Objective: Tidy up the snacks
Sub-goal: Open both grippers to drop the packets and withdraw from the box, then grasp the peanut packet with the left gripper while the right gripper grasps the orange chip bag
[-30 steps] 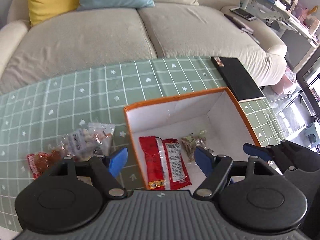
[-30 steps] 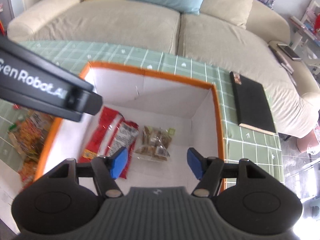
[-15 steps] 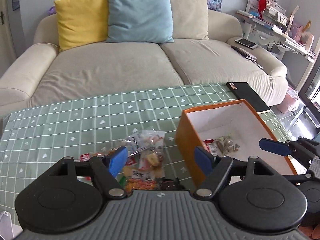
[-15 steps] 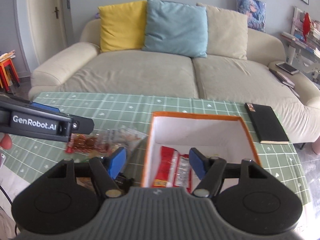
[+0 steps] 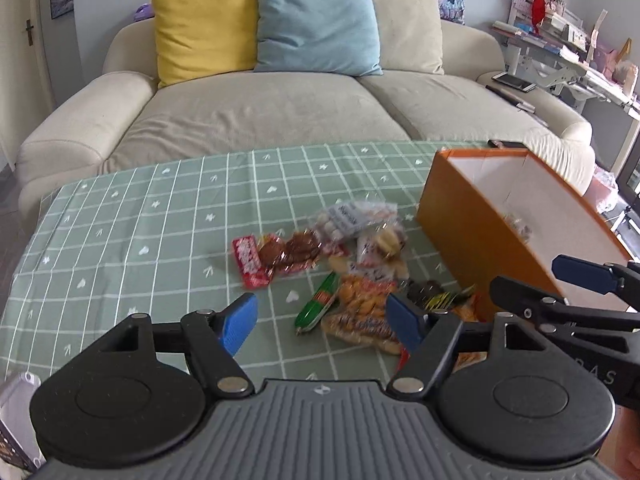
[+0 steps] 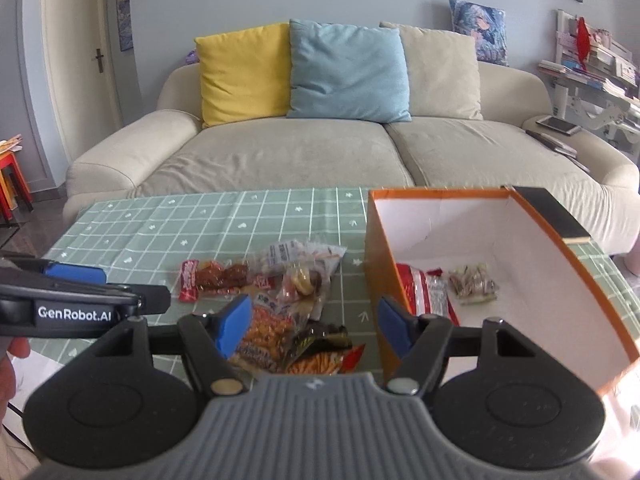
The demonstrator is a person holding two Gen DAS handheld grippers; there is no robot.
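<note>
Here the left gripper (image 5: 322,322) hangs over the green checked tablecloth (image 5: 160,216) with its blue pads spread wide and nothing between them; its jaws have just been closing a little. A green snack stick (image 5: 316,307) lies on the cloth just ahead of the gap, and the heap of snack packets (image 5: 352,264) spreads from twelve to one o'clock of it. A red wrapped bar (image 5: 250,267) marks the heap's edge at eleven o'clock.

The right gripper (image 6: 310,320) is also parted and empty, its jaws having just been opening. It hovers above an orange bag of crisps (image 6: 264,338) and a dark packet (image 6: 320,340), with the rest of the heap at twelve o'clock. The other tool's labelled finger reaches in at nine o'clock.

The orange box (image 6: 378,248) stands on the cloth touching the heap's edge, at two o'clock of this gripper. Inside it lie a red-and-white packet (image 6: 424,292) and a clear bag of pale pieces (image 6: 474,286). A black notebook (image 6: 548,214) rests beyond the box's far corner. A beige sofa (image 6: 280,160) with yellow, blue and cream cushions sits behind the table.
</note>
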